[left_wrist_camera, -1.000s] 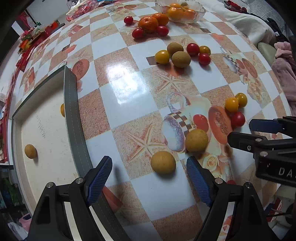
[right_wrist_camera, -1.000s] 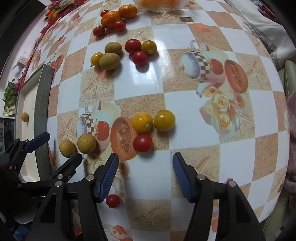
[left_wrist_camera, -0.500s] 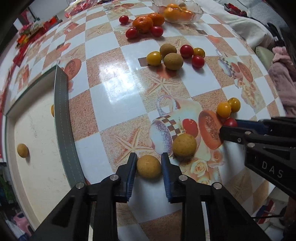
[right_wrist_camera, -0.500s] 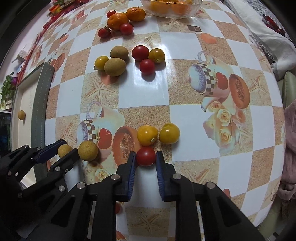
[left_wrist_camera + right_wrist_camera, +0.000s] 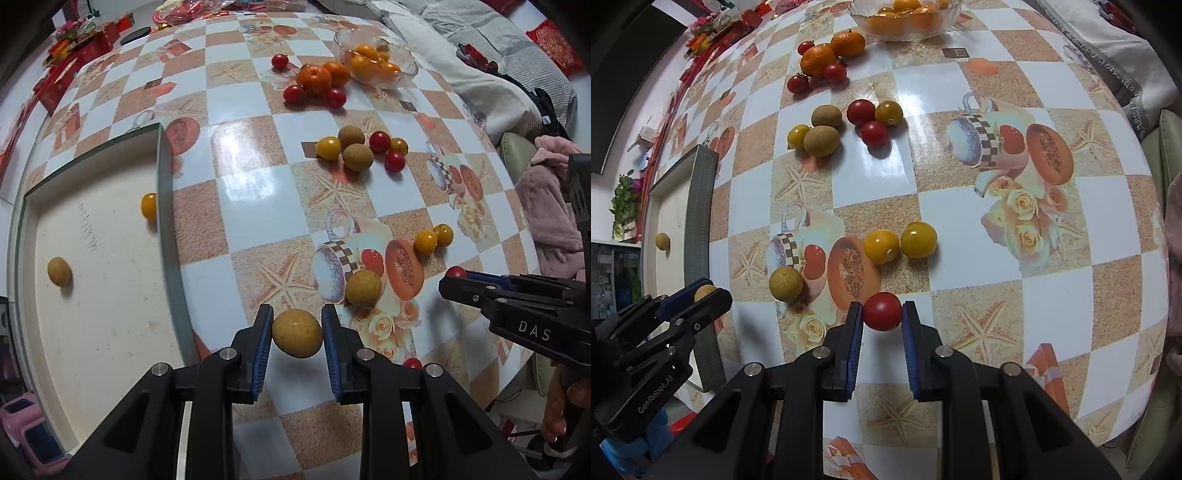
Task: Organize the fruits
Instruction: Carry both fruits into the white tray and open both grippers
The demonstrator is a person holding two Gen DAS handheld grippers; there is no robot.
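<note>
Tongs on the left [image 5: 297, 334] are clamped on a brown longan [image 5: 297, 333], held above the worktop [image 5: 258, 192] beside the tray [image 5: 168, 236]. A red tomato [image 5: 882, 311] is gripped by the right tongs [image 5: 882, 314], level, near two yellow tomatoes [image 5: 900, 242].

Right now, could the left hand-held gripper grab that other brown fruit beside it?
Probably not yet: the left hand-held gripper is already shut on a brown fruit. The other brown fruit lies close by, unobstructed.
</note>
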